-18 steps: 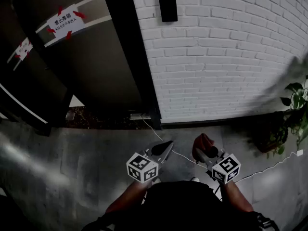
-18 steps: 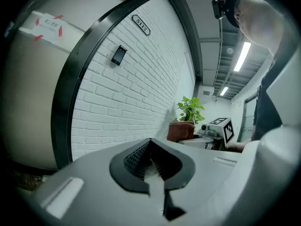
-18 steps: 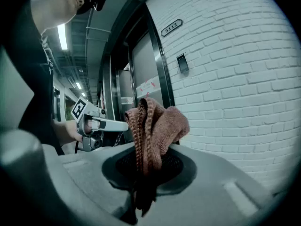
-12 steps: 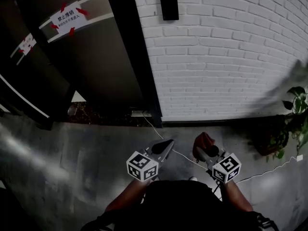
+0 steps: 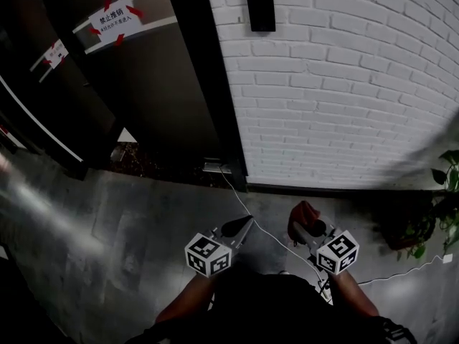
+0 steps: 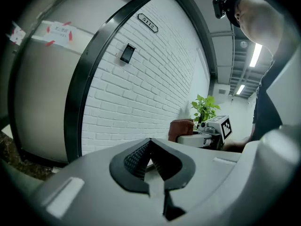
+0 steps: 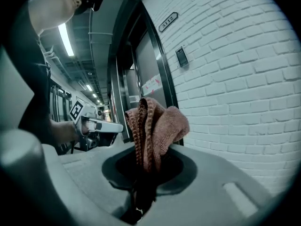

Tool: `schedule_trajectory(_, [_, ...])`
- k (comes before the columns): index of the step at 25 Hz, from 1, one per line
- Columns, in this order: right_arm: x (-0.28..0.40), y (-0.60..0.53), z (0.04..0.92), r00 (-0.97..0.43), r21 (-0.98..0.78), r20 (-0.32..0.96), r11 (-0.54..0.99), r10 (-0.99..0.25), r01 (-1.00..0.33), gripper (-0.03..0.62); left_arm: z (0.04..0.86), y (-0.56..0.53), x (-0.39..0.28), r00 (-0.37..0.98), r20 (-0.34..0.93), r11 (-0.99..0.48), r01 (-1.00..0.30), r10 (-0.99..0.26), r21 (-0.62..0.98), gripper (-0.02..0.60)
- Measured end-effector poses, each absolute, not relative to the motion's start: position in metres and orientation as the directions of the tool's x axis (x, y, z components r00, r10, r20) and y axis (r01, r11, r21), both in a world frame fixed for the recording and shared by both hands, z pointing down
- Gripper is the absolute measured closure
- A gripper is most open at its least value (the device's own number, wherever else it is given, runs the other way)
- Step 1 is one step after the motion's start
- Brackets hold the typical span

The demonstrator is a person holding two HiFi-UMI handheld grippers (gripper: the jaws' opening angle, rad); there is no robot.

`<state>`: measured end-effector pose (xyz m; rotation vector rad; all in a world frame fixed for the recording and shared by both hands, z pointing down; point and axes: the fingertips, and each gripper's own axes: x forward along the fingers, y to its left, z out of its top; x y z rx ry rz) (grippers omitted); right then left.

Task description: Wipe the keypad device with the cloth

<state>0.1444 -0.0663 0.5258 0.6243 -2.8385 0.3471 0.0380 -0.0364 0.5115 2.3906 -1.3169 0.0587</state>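
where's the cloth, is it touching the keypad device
Apart. In the head view the cloth sits clamped in the right gripper low down, the keypad device high on the brick wall, bare bricks between.

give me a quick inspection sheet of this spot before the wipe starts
surface: grey floor; white brick wall
job's things: keypad device mounted high on the brick wall, untouched; cloth bunched up
clutter: nothing seen
grippers: left tongs shut, empty; right tongs shut on the cloth; both low, well short of the keypad device
cables: white cable trails over the floor from the door's foot
surroundings: dark door with taped notice at left; plant at right
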Motion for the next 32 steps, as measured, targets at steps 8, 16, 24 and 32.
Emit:
schedule_trajectory(8, [0.056, -0.15, 0.509, -0.81, -0.146, 0.232, 0.804, -0.538, -0.576, 0.546, 0.485, -0.139, -0.043, 0.695, 0.179, -0.641, -0.714, -0.696, 0.281, 0.565])
schedule_trajectory(16, [0.009, -0.205, 0.5, -0.699, -0.108, 0.244, 0.698, -0.672, -0.708, 0.546, 0.48, -0.196, -0.083, 0.805, 0.18, -0.763, -0.593, -0.565, 0.258, 0.565])
schedule_trajectory(24, [0.002, -0.328, 0.297, -0.723, 0.224, 0.027, 0.709, -0.69, -0.669, 0.546, 0.396, -0.255, -0.047, 0.828, 0.034, -0.812, -0.557, -0.56, 0.175, 0.565])
schedule_trajectory(32, [-0.035, -0.401, 0.122, -0.716, 0.349, -0.108, 0.647, -0.69, -0.677, 0.546, 0.377, -0.278, -0.009, 0.825, 0.037, -0.815, -0.563, -0.564, 0.136, 0.565])
